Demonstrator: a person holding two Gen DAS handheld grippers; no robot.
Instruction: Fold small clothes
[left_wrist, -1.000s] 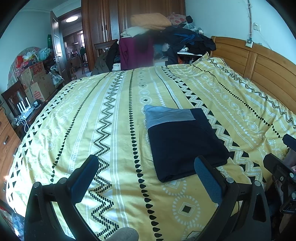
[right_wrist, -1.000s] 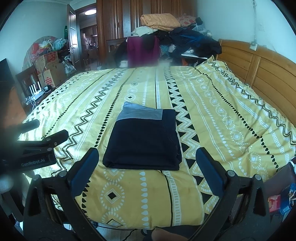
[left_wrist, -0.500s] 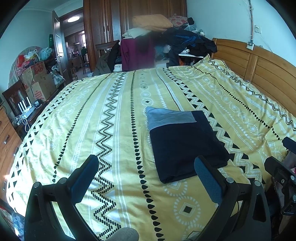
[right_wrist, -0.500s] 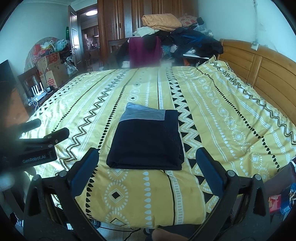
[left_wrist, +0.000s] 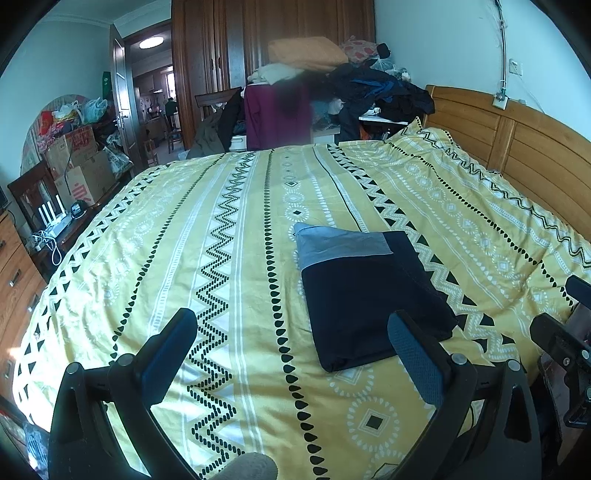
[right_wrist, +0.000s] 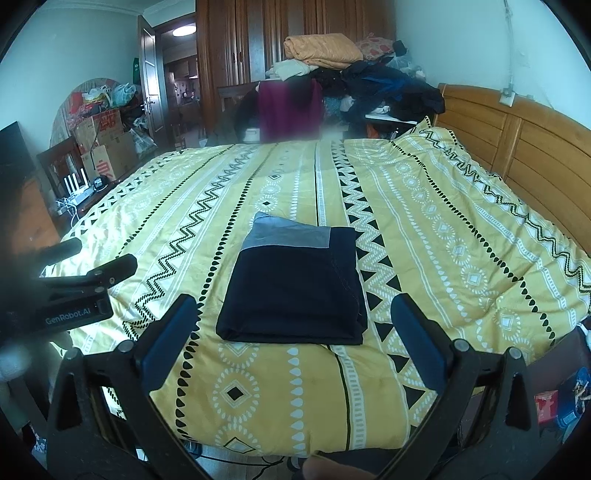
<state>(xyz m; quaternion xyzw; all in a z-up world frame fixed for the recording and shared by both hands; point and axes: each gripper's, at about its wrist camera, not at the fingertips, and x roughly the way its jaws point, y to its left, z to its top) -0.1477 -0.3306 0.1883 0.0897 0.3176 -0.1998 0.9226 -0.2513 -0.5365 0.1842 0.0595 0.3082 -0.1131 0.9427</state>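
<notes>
A small dark navy garment with a grey band at its far end lies folded into a flat rectangle on the yellow patterned bedspread. My left gripper hovers open above the near part of the bed, left of the garment, with only its right finger near the cloth's near corner. My right gripper is also open, held over the bed's near edge, with the garment's near edge showing between its fingers. Neither holds anything. The left gripper's body shows at the left of the right wrist view.
A wooden headboard runs along the right side. Beyond the far end of the bed are a heap of clothes and a wardrobe. Boxes and a dresser line the left wall.
Both grippers have drawn back slightly toward the bed's near edge, so the folded garment sits a little farther out in each view. The garment itself has not moved.
</notes>
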